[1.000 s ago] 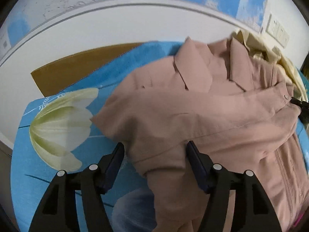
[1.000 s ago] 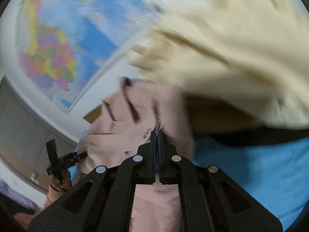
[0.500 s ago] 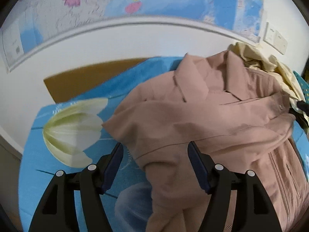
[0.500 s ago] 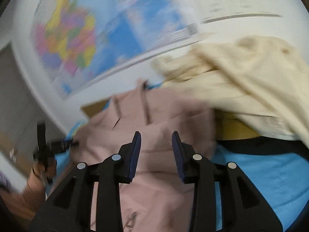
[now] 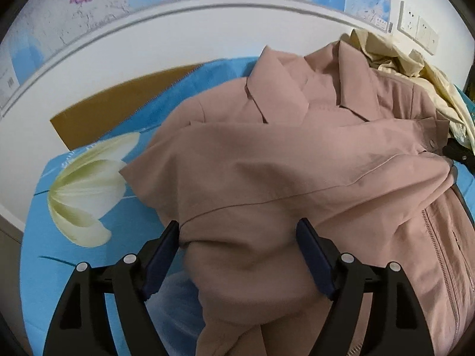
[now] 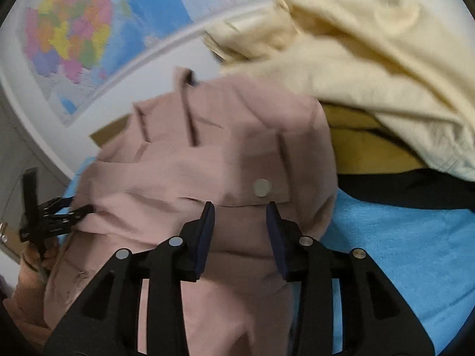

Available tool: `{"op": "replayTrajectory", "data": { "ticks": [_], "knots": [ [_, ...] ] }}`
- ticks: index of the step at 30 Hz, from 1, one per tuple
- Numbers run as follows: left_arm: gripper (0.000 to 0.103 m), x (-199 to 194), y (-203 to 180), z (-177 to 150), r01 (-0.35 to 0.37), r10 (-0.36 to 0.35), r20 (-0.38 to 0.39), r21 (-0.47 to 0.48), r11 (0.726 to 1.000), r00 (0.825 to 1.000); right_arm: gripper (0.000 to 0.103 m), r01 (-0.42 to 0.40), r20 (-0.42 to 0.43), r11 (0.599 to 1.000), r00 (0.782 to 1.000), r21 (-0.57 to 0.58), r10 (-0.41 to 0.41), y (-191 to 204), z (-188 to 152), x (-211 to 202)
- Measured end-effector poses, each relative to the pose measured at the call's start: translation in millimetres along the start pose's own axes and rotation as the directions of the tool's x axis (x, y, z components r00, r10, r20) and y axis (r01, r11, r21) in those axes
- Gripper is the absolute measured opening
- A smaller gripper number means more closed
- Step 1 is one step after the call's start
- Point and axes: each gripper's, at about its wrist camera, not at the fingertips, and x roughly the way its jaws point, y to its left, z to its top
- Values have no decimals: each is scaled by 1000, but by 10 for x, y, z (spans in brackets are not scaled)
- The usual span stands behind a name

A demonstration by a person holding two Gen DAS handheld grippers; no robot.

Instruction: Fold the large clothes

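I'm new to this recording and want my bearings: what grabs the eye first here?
A dusty-pink collared jacket lies in folds across the middle of a bright blue bedsheet printed with a big pale tulip at its left. Behind the jacket's far right shoulder sits a crumpled cream garment, and a colourful wall map hangs above.

Matt pink cloth jacket [image 5: 282,172] with metal zip, on smooth printed blue sheet [image 5: 98,136]

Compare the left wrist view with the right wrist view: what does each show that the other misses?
Left wrist only: the white flower print on the blue sheet, the wall sockets, the jacket's zipper.
Right wrist only: the cuff's snap button, a black strip under the cream garment.
Both: the pink jacket, the wall map, both grippers, left gripper and right gripper, open.
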Motion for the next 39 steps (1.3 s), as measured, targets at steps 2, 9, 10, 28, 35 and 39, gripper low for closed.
{"op": "replayTrajectory", "data": {
  "ticks": [2, 9, 10, 28, 35, 39],
  "knots": [
    [77, -79, -55, -25, -22, 22, 16, 9, 1000, 1000, 40, -30, 14, 999, 999, -35, 30, 125, -9, -75],
    [78, -231, -294, -59, -37, 34, 62, 59, 998, 998, 41, -68, -62, 993, 996, -92, 63, 378, -101, 174],
    [78, -222, -309, -61, -44, 40, 62, 63, 997, 997, 40, -63, -69, 994, 996, -89, 57, 370, -114, 214],
    [80, -405, -497, -97, 23, -40, 123, 141, 990, 992, 41, -83, -65, 987, 995, -135, 75, 591, -139, 172],
    [80, 46, -694, -70, 36, -32, -27, 187, 982, 999, 39, -82, -149, 988, 987, -129, 62, 591, -179, 480],
    [80, -58, -618, -104, 53, -54, 3, 165, 985, 999, 45, -127, -110, 987, 987, -94, 116, 527, -187, 166]
  ]
}}
